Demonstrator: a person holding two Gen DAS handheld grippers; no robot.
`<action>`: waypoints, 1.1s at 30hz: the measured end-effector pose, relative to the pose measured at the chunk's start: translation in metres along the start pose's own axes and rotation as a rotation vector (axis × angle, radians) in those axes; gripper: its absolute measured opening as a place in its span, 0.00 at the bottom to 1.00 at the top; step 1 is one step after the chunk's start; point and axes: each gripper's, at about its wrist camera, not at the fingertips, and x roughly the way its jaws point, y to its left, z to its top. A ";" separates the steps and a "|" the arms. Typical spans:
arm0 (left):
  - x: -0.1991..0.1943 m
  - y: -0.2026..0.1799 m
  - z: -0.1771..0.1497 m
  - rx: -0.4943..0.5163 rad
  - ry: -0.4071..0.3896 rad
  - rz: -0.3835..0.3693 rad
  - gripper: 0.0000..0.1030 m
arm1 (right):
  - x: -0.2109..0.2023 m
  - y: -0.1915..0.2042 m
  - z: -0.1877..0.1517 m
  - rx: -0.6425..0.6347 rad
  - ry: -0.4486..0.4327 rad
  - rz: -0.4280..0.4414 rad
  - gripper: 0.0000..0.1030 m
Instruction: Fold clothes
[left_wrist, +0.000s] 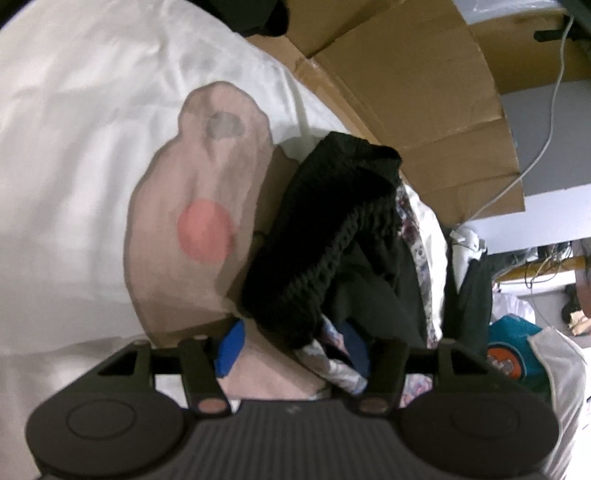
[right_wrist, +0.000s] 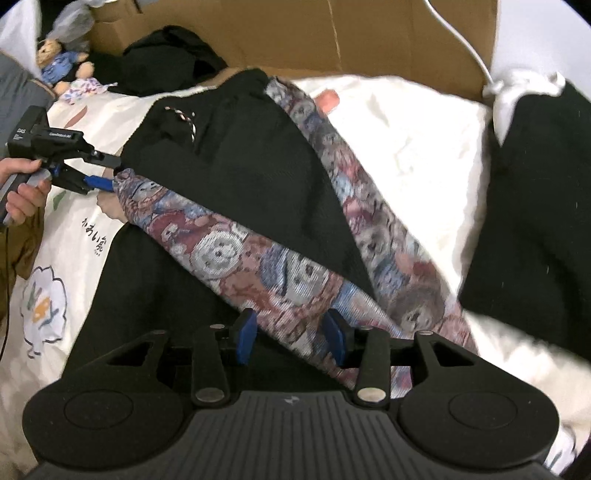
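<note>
- The garment (right_wrist: 236, 173) is lying on a white bedsheet (right_wrist: 402, 155) printed with cartoon figures, in front of a brown cardboard box (right_wrist: 295, 33).
- It is black knit on the outside, with a woven lining (right_wrist: 236, 258) showing small faces in blue, red, grey and pink.
- The lining is showing as two long bands running diagonally, where the black cloth is turned back; a twisted red-and-white cord (right_wrist: 184, 118) is lying on the black part.
- In the left wrist view, a ribbed black edge (left_wrist: 332, 243) is bunching up above the patterned cloth.
- The right gripper (right_wrist: 291, 336) is standing with its blue pads spread on either side of one lining band, not pressing it.
- The left gripper (right_wrist: 105, 177), held in a hand (right_wrist: 22, 184), is reaching to the far end of the other band; its blue pads (left_wrist: 231, 347) are standing apart, with cloth lying between them and not clamped.
- A second black garment (right_wrist: 535, 221) is lying apart at the right.
</note>
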 end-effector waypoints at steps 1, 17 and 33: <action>0.000 0.001 -0.004 -0.010 -0.018 -0.005 0.66 | 0.000 -0.001 -0.001 -0.009 -0.014 -0.002 0.49; -0.002 -0.033 -0.006 -0.042 -0.115 0.010 0.19 | -0.001 0.029 -0.024 -0.174 -0.094 -0.086 0.62; -0.021 -0.097 0.015 -0.040 -0.184 -0.069 0.16 | 0.006 0.022 -0.031 -0.176 -0.104 -0.159 0.50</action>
